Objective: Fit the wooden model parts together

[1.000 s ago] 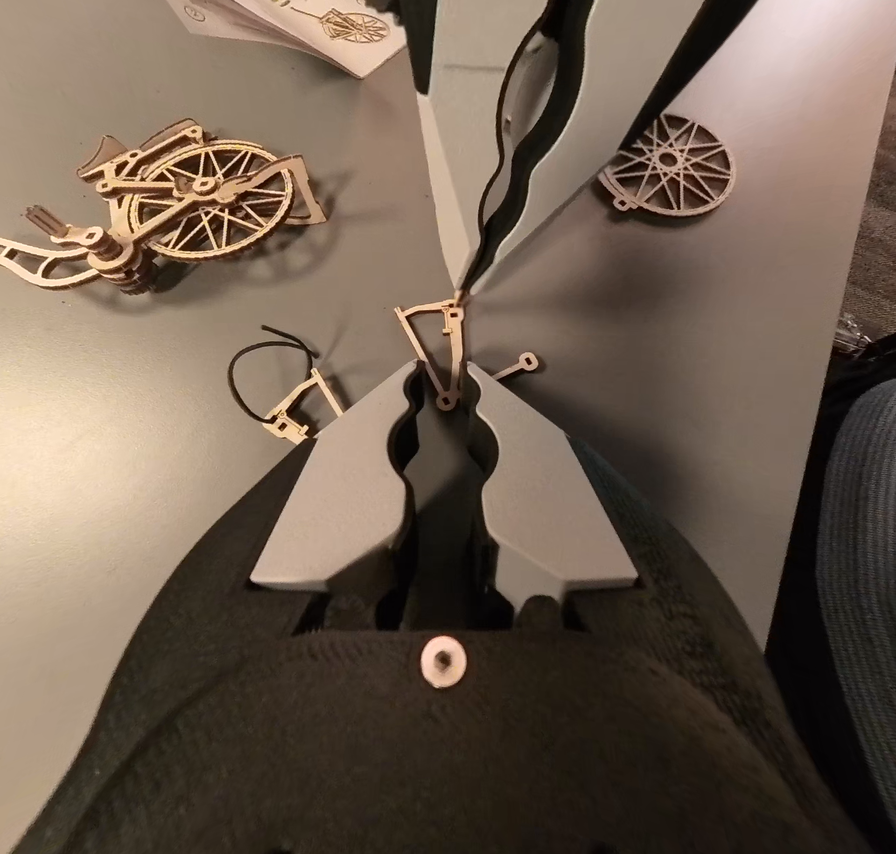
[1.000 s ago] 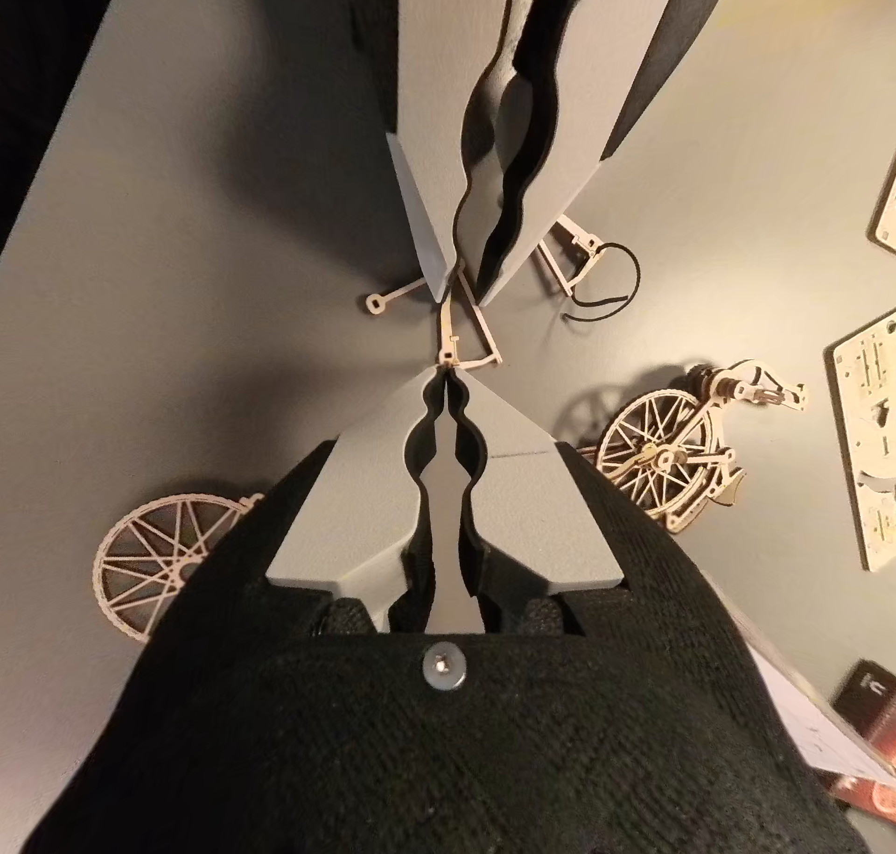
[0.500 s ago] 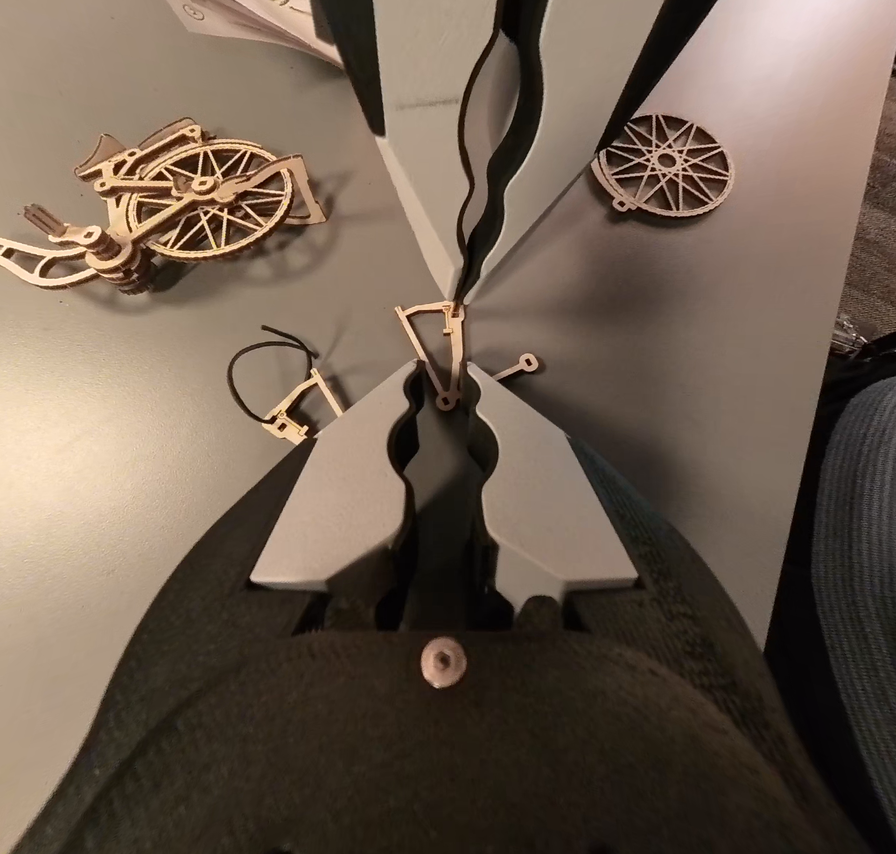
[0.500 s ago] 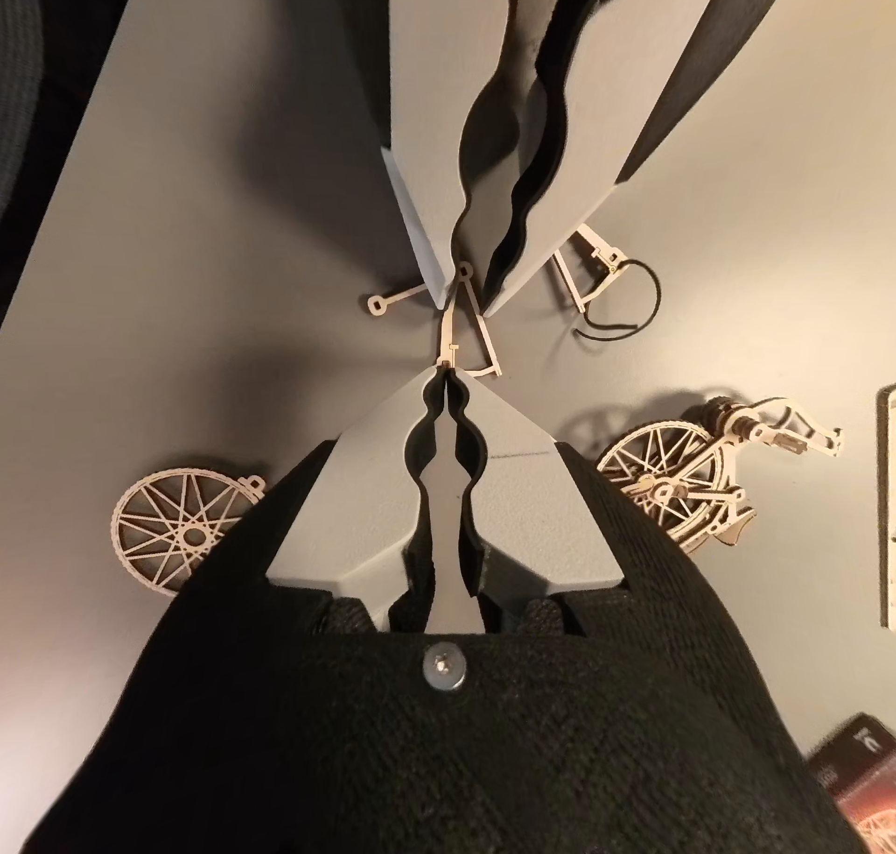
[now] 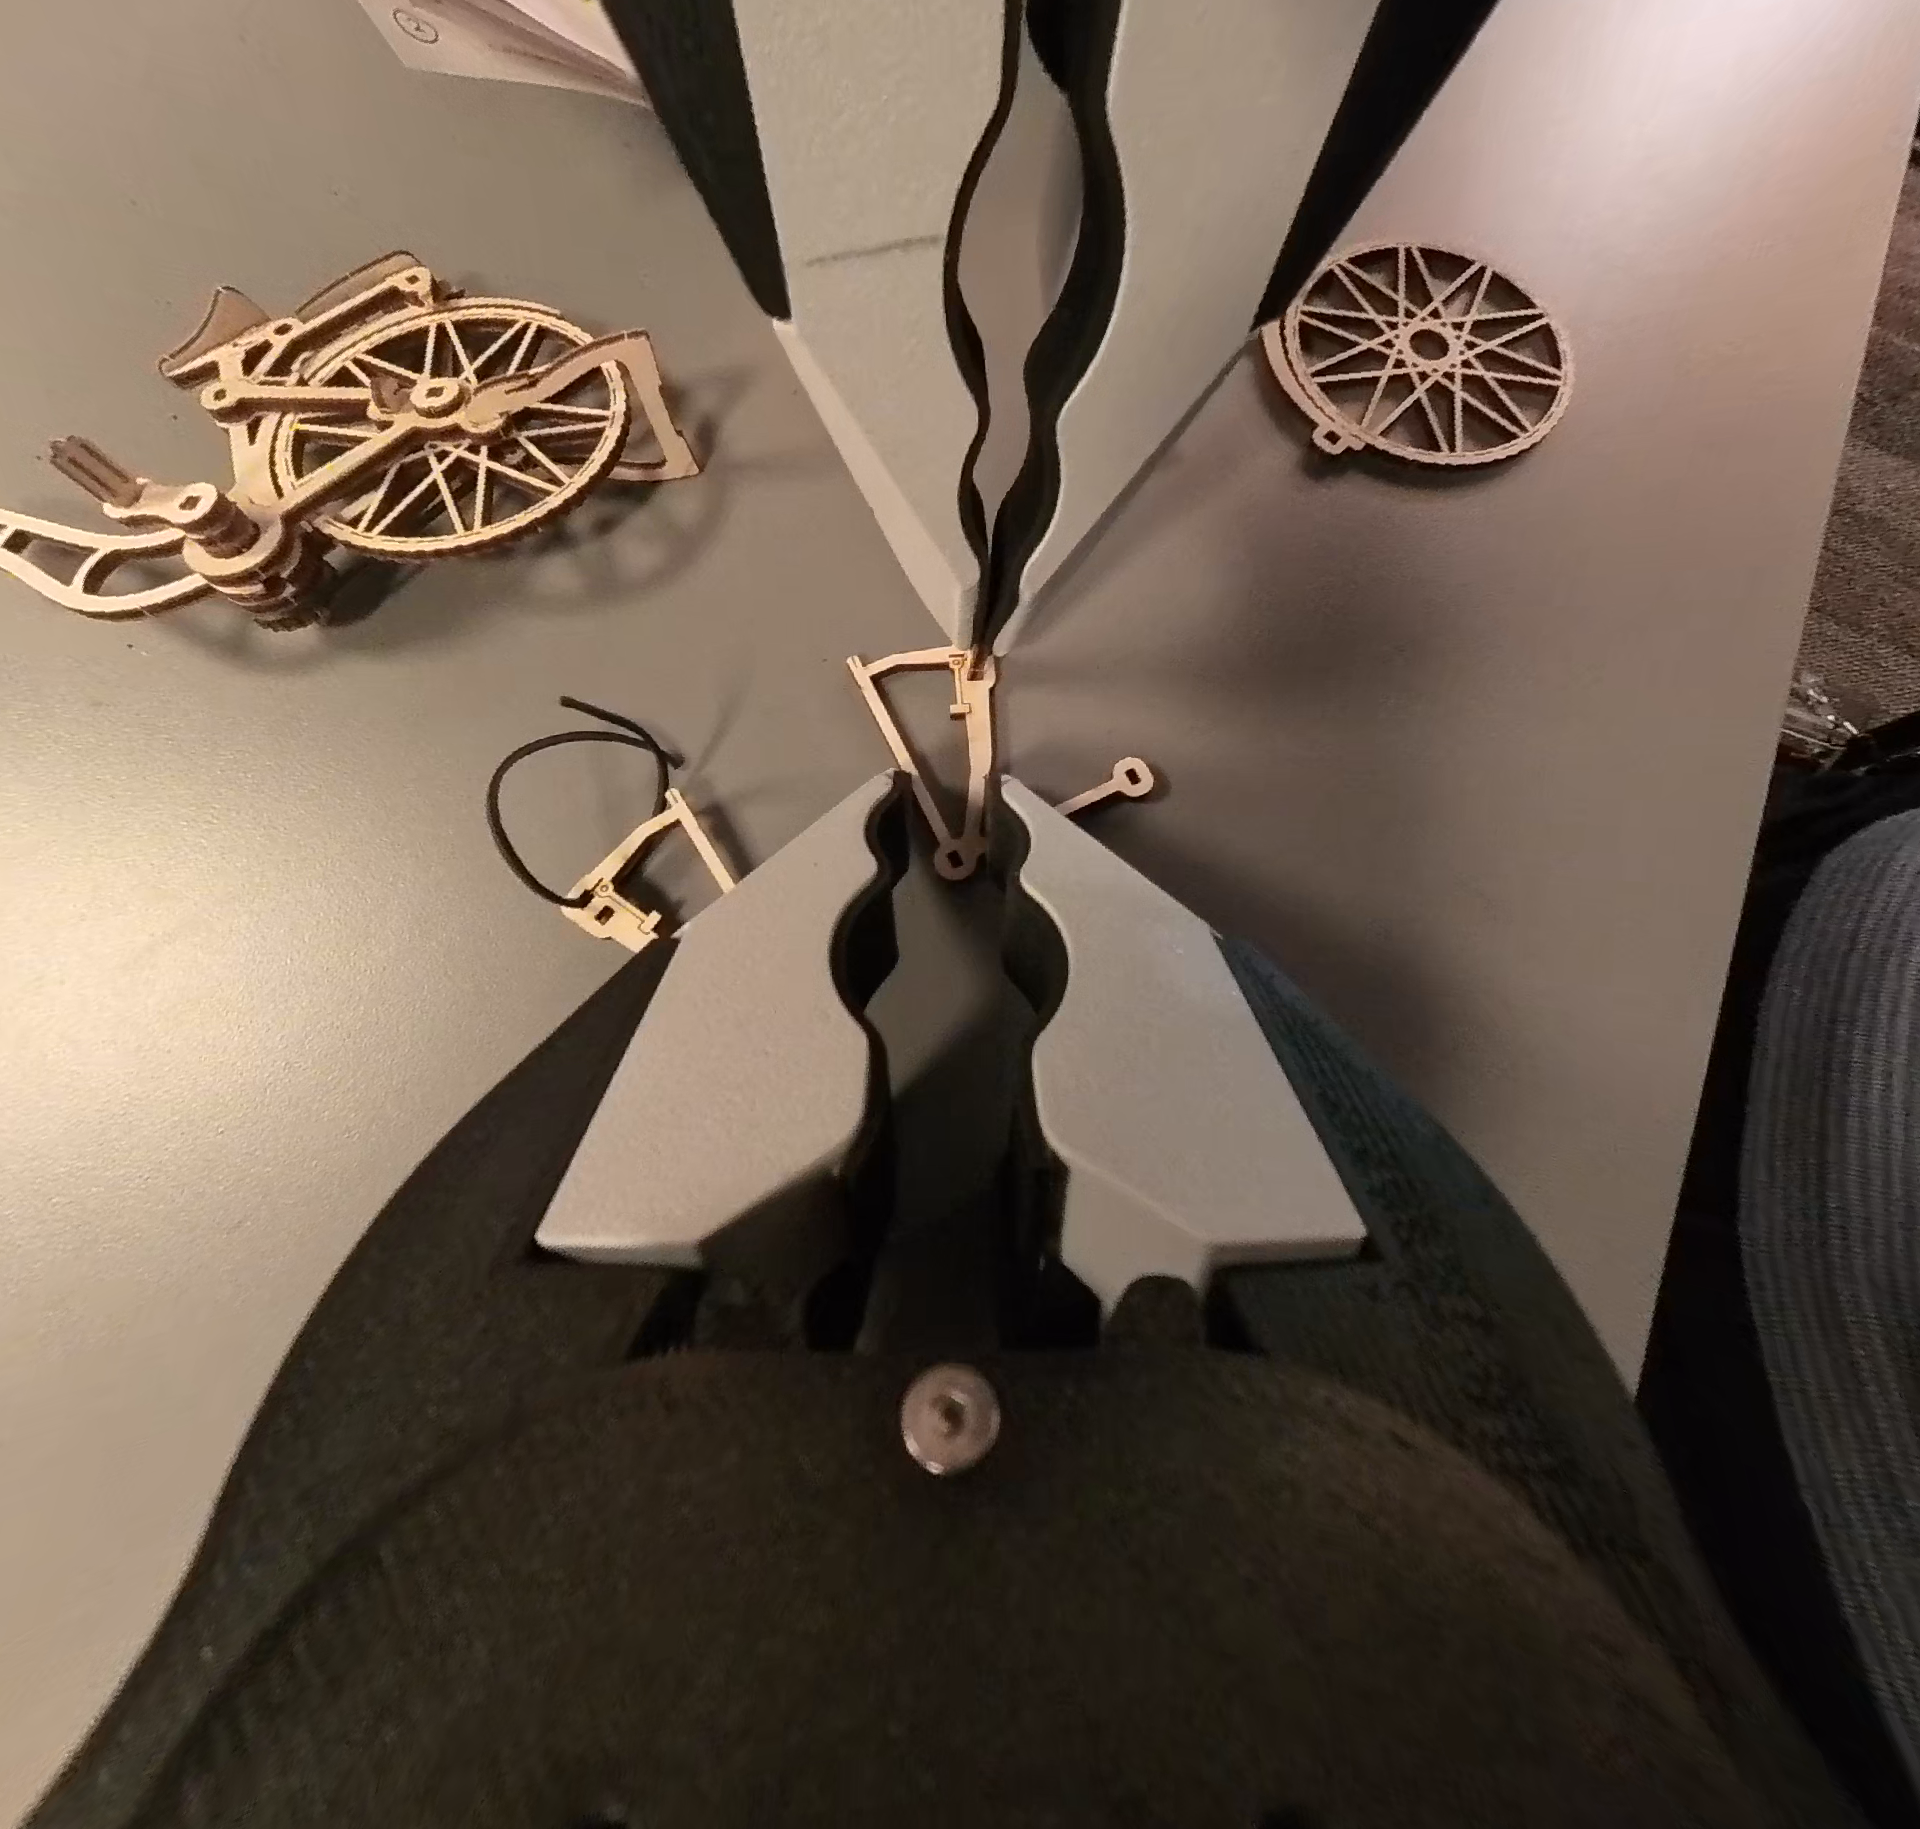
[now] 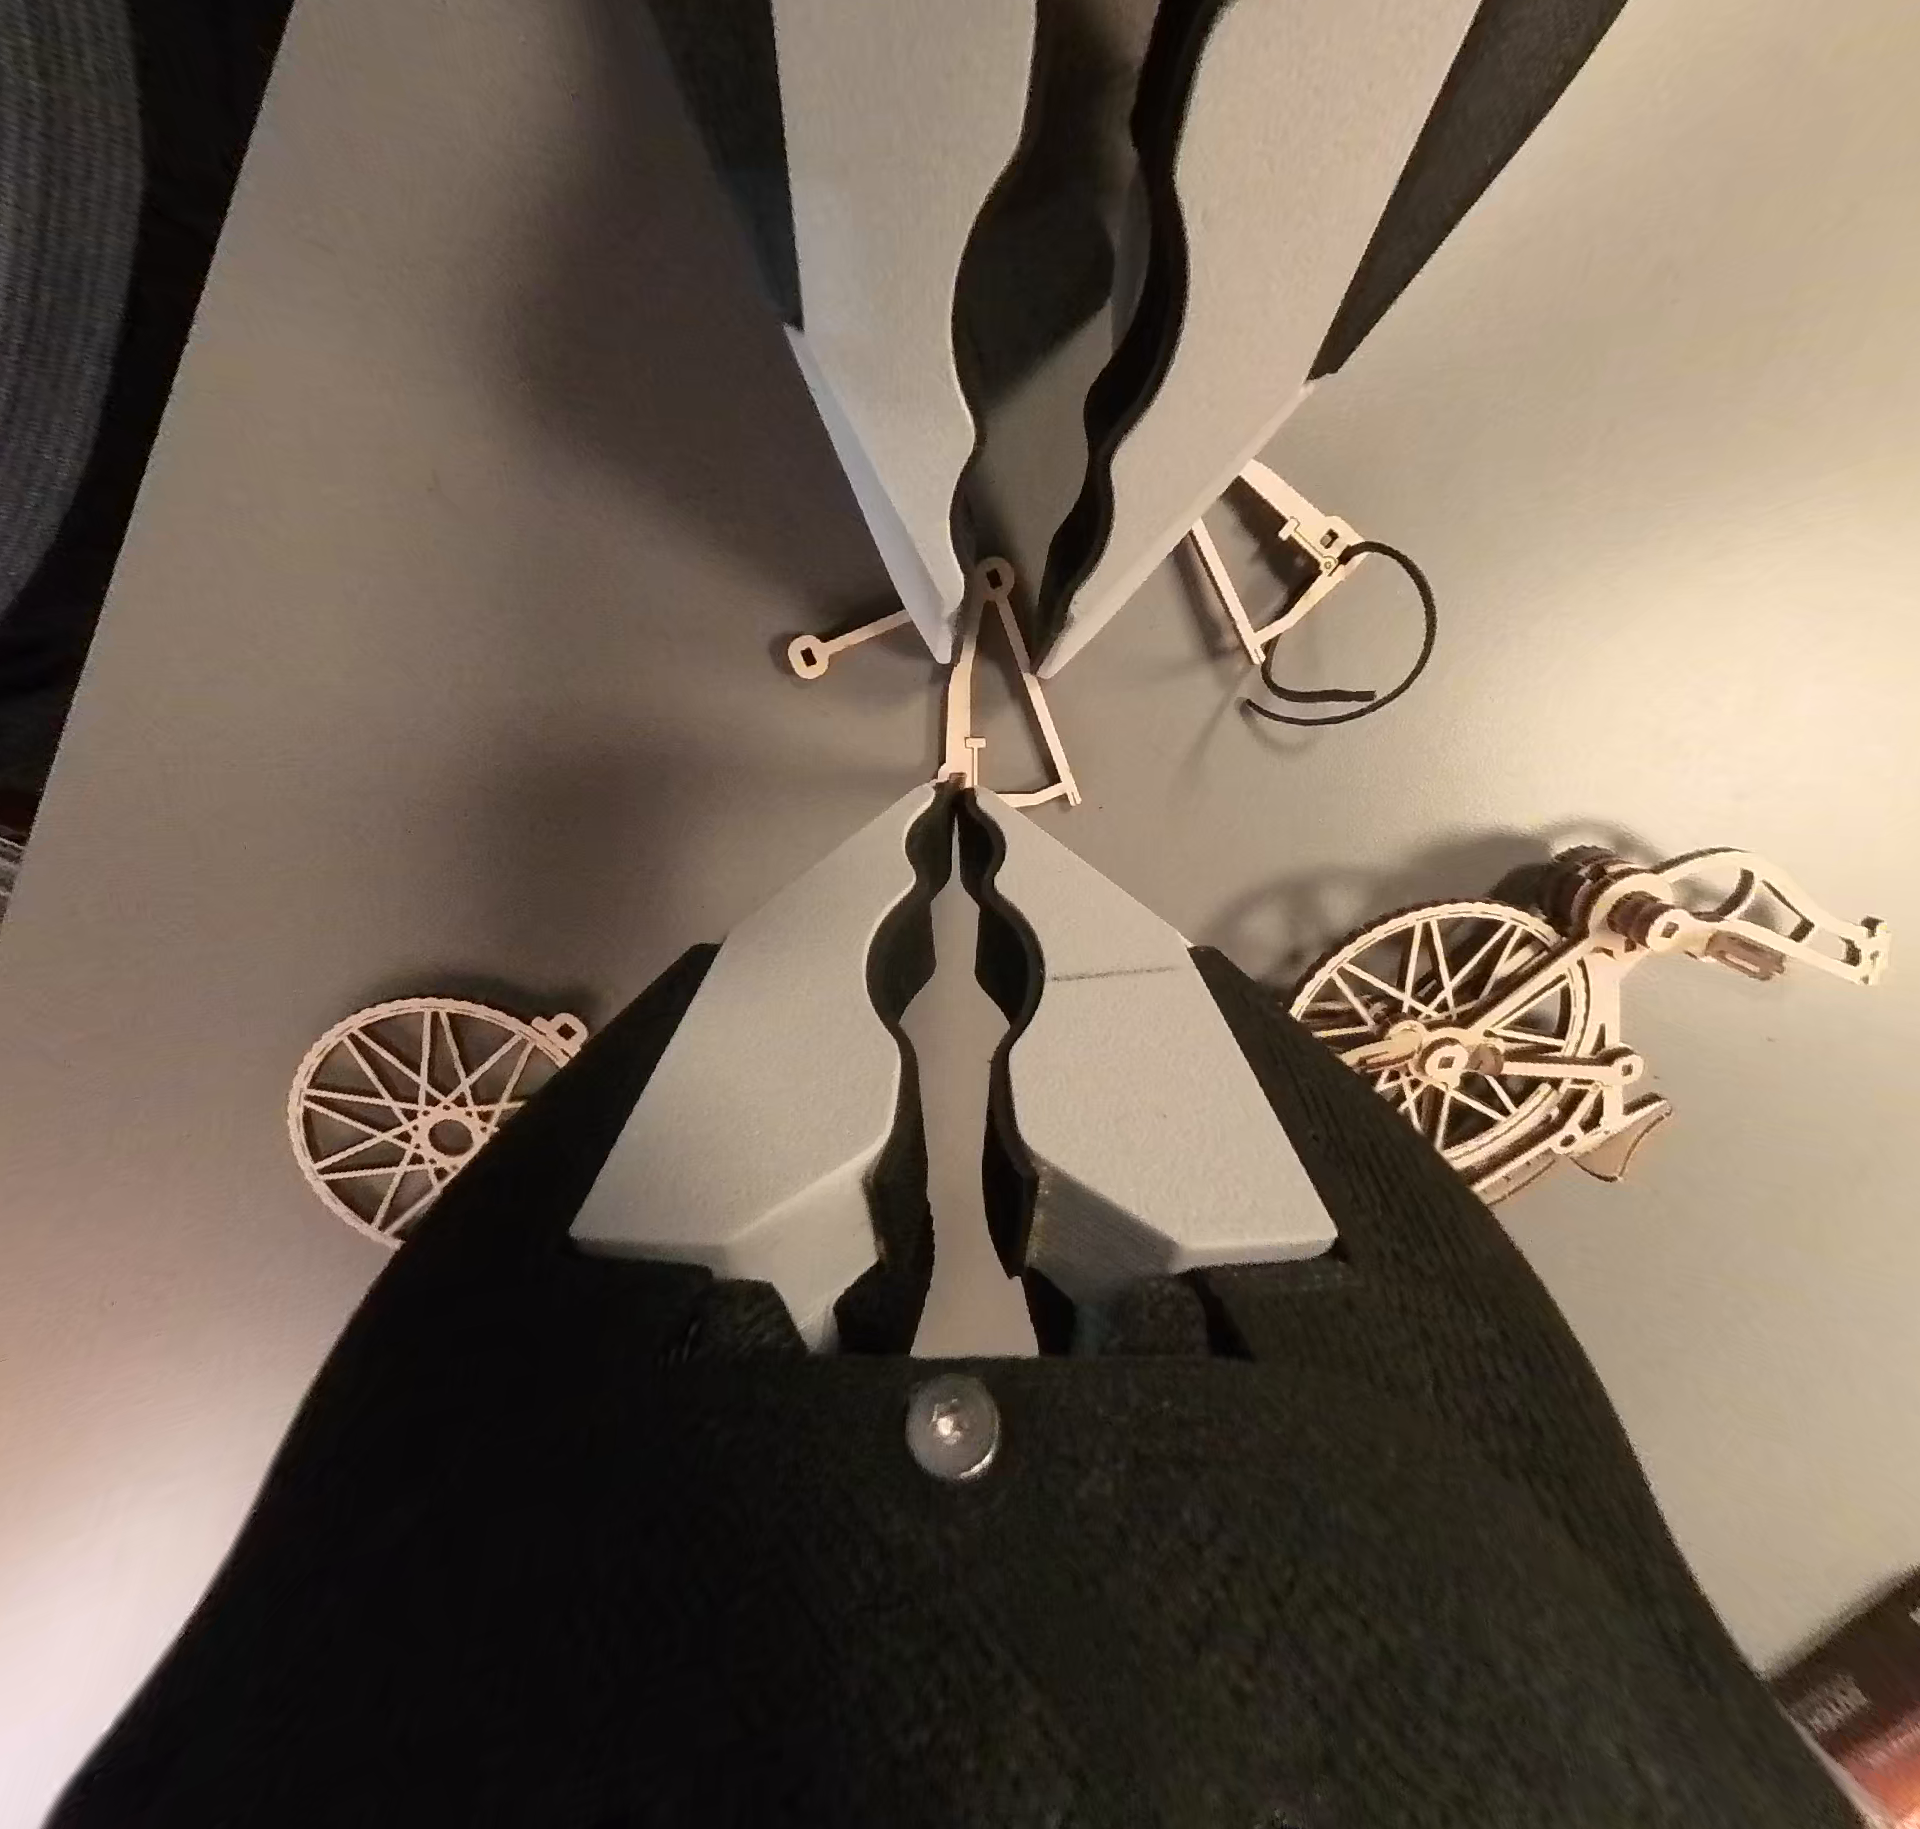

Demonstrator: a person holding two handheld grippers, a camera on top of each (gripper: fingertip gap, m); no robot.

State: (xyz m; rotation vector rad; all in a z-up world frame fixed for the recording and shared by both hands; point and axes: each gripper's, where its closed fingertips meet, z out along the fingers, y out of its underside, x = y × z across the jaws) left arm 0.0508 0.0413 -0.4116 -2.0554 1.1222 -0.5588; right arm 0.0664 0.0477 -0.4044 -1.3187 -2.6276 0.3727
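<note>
A thin wooden frame part spans the gap between my two grippers, low over the grey table. My left gripper is closed narrowly on its two legs near the ring end. My right gripper is shut on the notched opposite end. In the left wrist view the right gripper comes in from the top. In the right wrist view the left gripper does the same. The two point tip to tip.
A partly built wooden bicycle lies left. A loose spoked wheel lies right. A second frame part with a black cord and a small pin lie beside my left fingers. A paper sheet is far left. The table edge and a person's leg are right. The grippers are tip to tip, or close to it. From the right gripper's tips to the partly built wooden bicycle is close to 11 cm. It turns up in the right wrist view as well.
My right gripper has swung around the held end and now points straight at the left gripper. The frame part and my left gripper have stayed in place.
</note>
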